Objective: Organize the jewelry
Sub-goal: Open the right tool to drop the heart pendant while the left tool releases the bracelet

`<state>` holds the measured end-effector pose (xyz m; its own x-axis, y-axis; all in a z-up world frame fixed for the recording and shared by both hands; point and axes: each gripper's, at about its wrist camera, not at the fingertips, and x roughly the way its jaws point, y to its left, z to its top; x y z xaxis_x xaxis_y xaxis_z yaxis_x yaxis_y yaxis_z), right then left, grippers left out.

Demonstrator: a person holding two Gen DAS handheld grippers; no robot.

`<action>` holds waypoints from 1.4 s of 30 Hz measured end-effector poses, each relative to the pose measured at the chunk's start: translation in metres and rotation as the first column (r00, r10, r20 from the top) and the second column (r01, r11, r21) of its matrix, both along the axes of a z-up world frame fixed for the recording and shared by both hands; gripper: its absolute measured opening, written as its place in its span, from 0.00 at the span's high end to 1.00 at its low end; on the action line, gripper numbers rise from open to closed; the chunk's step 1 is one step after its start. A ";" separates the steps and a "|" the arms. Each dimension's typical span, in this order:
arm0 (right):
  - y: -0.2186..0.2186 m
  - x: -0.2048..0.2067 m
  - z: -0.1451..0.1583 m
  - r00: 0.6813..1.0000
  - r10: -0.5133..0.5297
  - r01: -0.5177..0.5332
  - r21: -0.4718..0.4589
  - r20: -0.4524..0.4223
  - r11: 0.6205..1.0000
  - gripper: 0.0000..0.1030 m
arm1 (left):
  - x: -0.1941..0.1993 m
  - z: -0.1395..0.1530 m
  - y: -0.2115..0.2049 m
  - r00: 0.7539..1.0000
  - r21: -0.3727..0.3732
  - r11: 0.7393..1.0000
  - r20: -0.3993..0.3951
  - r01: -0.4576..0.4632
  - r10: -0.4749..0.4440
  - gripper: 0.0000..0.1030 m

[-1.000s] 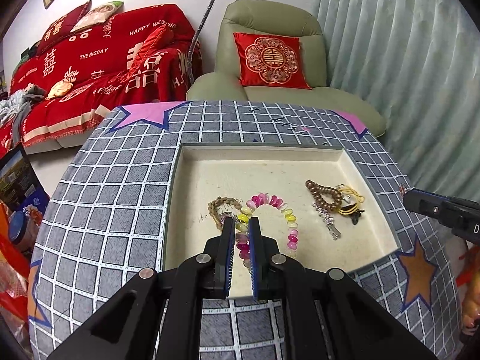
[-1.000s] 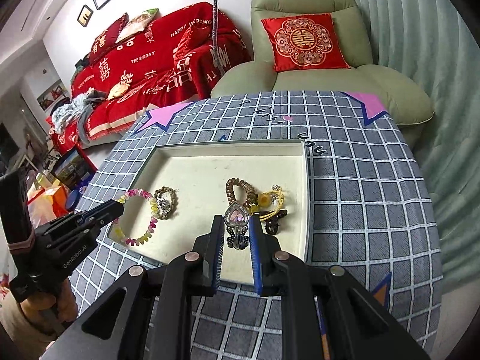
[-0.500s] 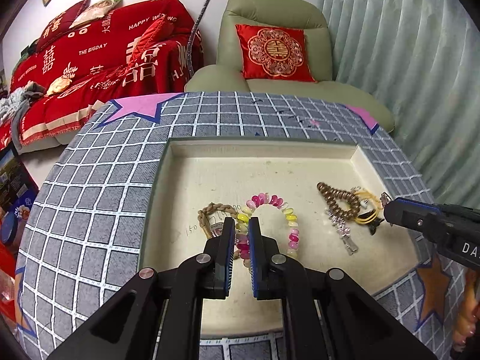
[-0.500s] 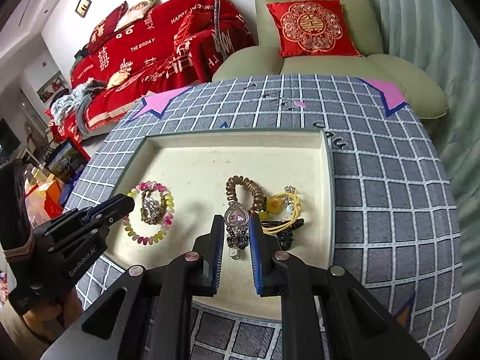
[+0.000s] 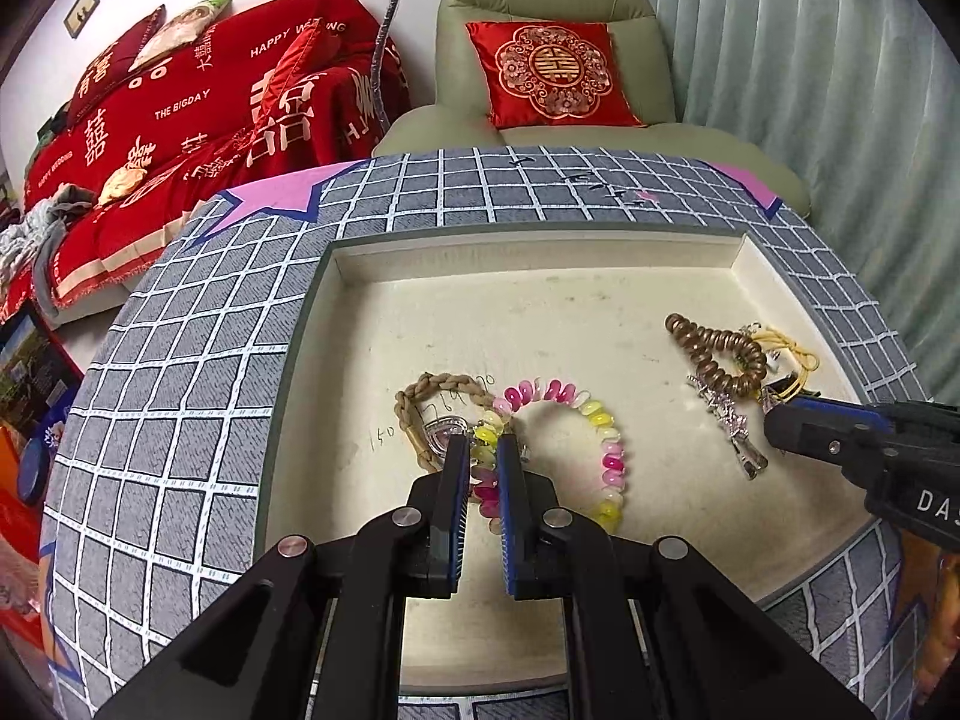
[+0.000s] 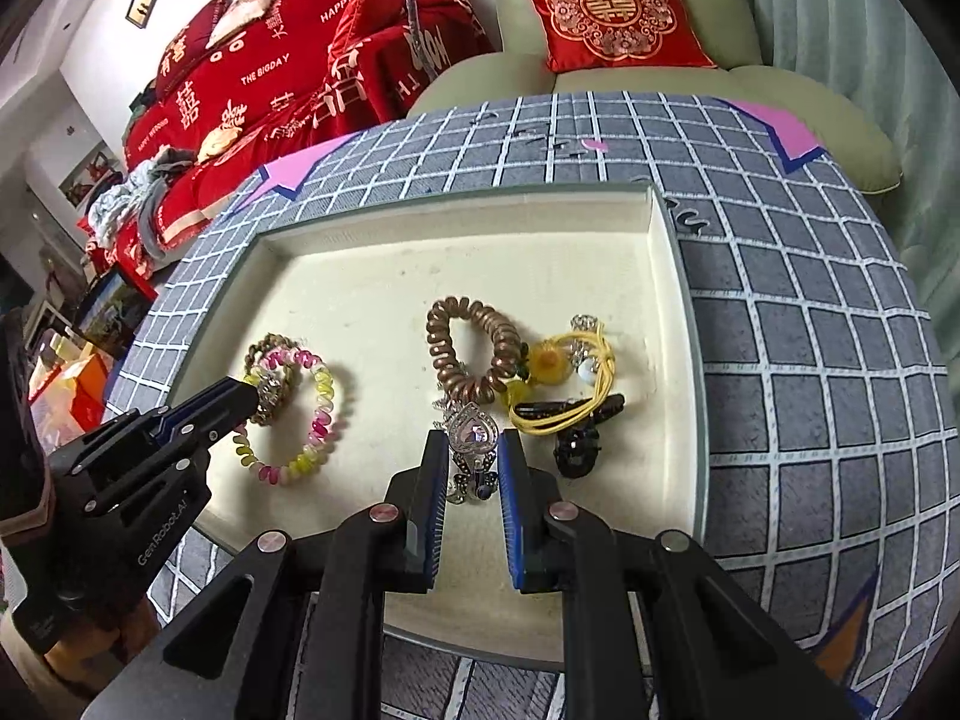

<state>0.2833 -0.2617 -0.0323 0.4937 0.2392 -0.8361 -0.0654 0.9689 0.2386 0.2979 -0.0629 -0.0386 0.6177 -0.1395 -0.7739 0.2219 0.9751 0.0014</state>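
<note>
A cream tray (image 5: 540, 312) on the grid-cloth table holds the jewelry. My left gripper (image 5: 482, 450) is shut on the pink-yellow spiral bracelet (image 5: 606, 450), which lies beside a braided tan bracelet (image 5: 420, 396). My right gripper (image 6: 474, 450) is shut on a silver heart brooch (image 6: 474, 435) low over the tray. Next to it lie a brown coil hair tie (image 6: 474, 348), a yellow cord piece (image 6: 564, 372) and a black clip (image 6: 576, 450). The left gripper also shows in the right wrist view (image 6: 240, 399), the right one in the left wrist view (image 5: 798, 426).
The tray (image 6: 372, 276) has raised walls all round. A green armchair (image 5: 540, 48) with a red cushion stands behind the table, a red-covered sofa (image 5: 180, 120) to the left, a curtain (image 5: 810, 60) to the right. Boxes (image 6: 78, 384) stand on the floor at left.
Both grippers have moved forward and lower over the tray, each keeping its piece. The pink-yellow bracelet has shifted against the braided one.
</note>
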 end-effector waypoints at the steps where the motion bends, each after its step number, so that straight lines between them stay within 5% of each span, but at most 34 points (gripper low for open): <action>1: 0.000 0.001 -0.003 1.000 -0.002 0.002 0.002 -0.007 1.000 0.82 | -0.001 0.000 -0.001 1.000 0.007 1.000 0.005 0.000 0.000 0.81; 6: -0.002 0.002 -0.011 0.999 -0.018 0.018 0.009 -0.026 1.000 0.82 | -0.002 0.000 -0.006 1.000 0.043 0.999 0.009 0.005 -0.006 0.81; 8: -0.003 0.003 -0.012 0.999 -0.018 0.018 0.010 -0.031 1.000 0.77 | -0.002 -0.001 -0.005 1.000 0.045 0.999 0.003 0.003 -0.003 0.81; 10: -0.002 0.003 -0.013 0.999 -0.014 0.014 0.014 -0.039 1.000 0.61 | -0.002 -0.002 -0.005 1.000 0.043 0.999 -0.003 0.002 -0.002 0.81; 17: -0.003 -0.002 -0.006 1.000 -0.016 0.017 0.047 -0.020 0.999 0.57 | -0.004 0.001 -0.005 1.000 0.041 0.999 -0.002 0.001 -0.001 0.81; 19: -0.004 -0.005 0.000 1.000 -0.020 0.020 0.059 -0.006 0.998 0.47 | -0.006 0.004 -0.005 1.000 0.050 0.999 0.007 0.001 -0.001 0.81; 42: -0.013 -0.023 0.039 0.996 -0.059 0.054 0.075 0.066 0.996 0.42 | -0.012 0.029 -0.001 0.999 0.017 0.999 0.040 -0.037 0.036 0.81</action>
